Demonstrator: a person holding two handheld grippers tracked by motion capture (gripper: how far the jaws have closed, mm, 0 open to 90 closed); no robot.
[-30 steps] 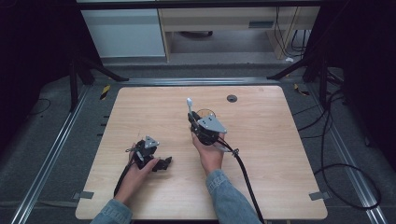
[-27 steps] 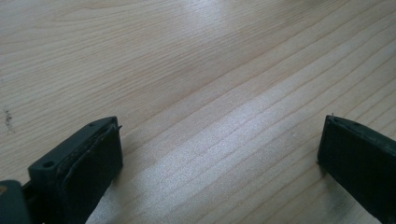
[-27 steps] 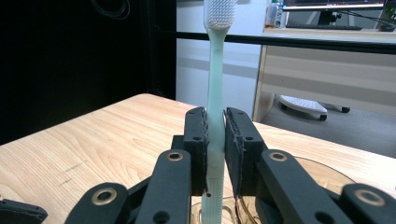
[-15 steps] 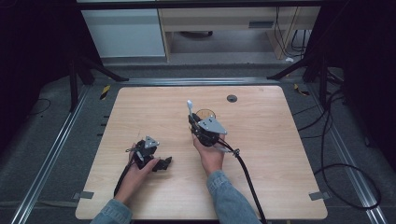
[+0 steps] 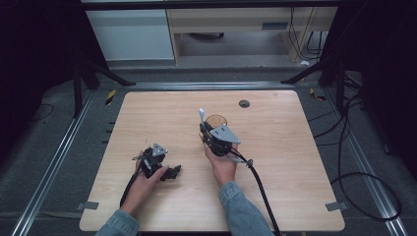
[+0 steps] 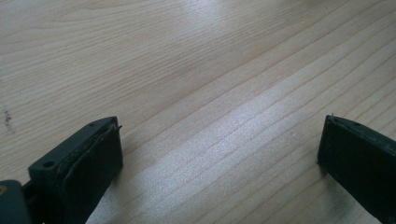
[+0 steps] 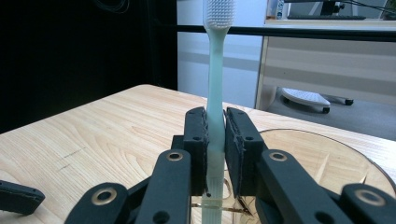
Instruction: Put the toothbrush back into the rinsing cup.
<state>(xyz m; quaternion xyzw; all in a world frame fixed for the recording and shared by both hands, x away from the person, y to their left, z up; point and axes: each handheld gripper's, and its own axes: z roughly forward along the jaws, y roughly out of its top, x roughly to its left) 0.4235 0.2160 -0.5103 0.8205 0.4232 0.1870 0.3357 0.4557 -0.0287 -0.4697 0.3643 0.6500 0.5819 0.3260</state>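
Right gripper view: the right gripper (image 7: pixel 215 140) is clamped on a pale toothbrush (image 7: pixel 215 70), held upright with bristles at the top, just above a clear glass cup (image 7: pixel 327 154) near the table's middle. Likely risks: the thin handle could pivot between the pads, or its lower end could catch the cup's rim and tip the cup if lowered off-centre. High view: the right hand (image 5: pixel 222 164) reaches forward, while the left gripper (image 5: pixel 169 173) rests low at the near left, jaws apart over the bare wooden table (image 5: pixel 295 147).
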